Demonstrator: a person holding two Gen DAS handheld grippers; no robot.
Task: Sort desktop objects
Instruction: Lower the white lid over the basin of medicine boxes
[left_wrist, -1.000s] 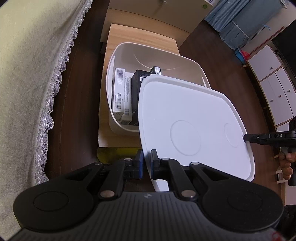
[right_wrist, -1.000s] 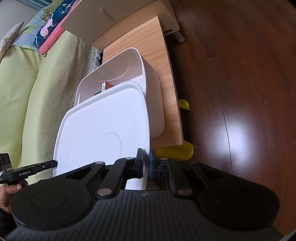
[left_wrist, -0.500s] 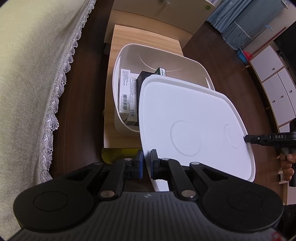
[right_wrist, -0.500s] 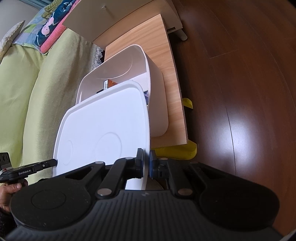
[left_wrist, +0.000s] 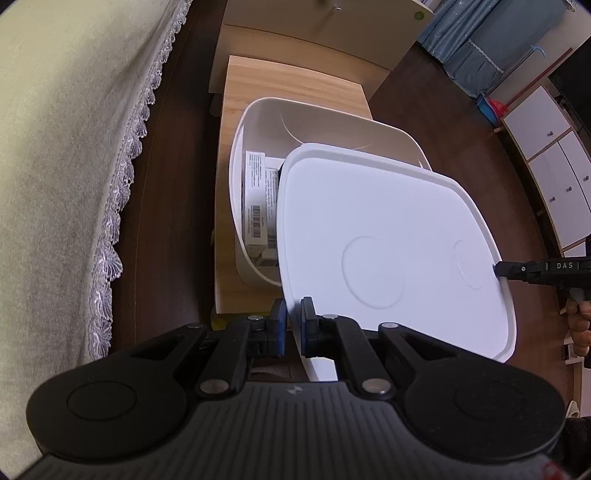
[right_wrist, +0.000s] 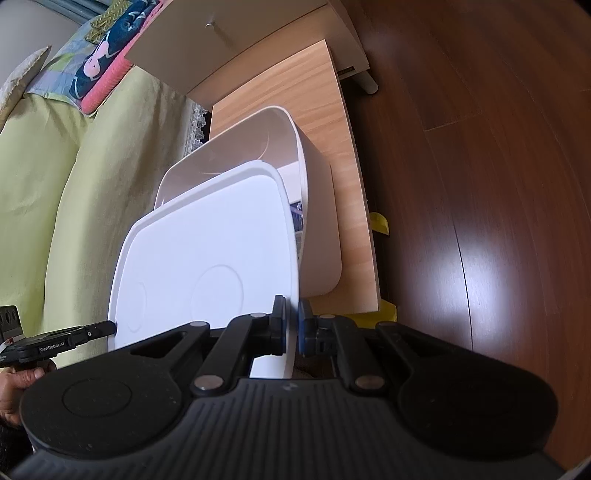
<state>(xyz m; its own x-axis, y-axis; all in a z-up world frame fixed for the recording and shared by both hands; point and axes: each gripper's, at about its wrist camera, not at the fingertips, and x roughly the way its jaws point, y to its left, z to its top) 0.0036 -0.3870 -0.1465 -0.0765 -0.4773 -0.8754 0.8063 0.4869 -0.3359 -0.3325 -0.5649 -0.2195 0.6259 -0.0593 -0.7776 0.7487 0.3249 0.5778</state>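
Observation:
A white plastic lid (left_wrist: 384, 236) hangs in the air, tilted, over the near end of an open cream storage bin (left_wrist: 325, 122) that sits on a low wooden table (left_wrist: 280, 77). My left gripper (left_wrist: 292, 317) is shut on one edge of the lid. My right gripper (right_wrist: 291, 317) is shut on the opposite edge of the lid (right_wrist: 210, 254). Inside the bin lie white boxes with printed labels and barcodes (left_wrist: 256, 199); the lid hides most of the contents. The bin (right_wrist: 314, 206) shows beyond the lid in the right wrist view too.
A bed with a pale lace-edged cover (left_wrist: 74, 166) runs along one side of the table. A beige nightstand (left_wrist: 317, 22) stands at the table's far end. Dark wood floor (right_wrist: 480, 184) lies on the other side. Yellow table feet (right_wrist: 380, 223) stick out below the tabletop.
Both grippers have carried the lid forward, toward the bin. It now covers more of the bin's opening and fewer boxes show. Both grips are unchanged.

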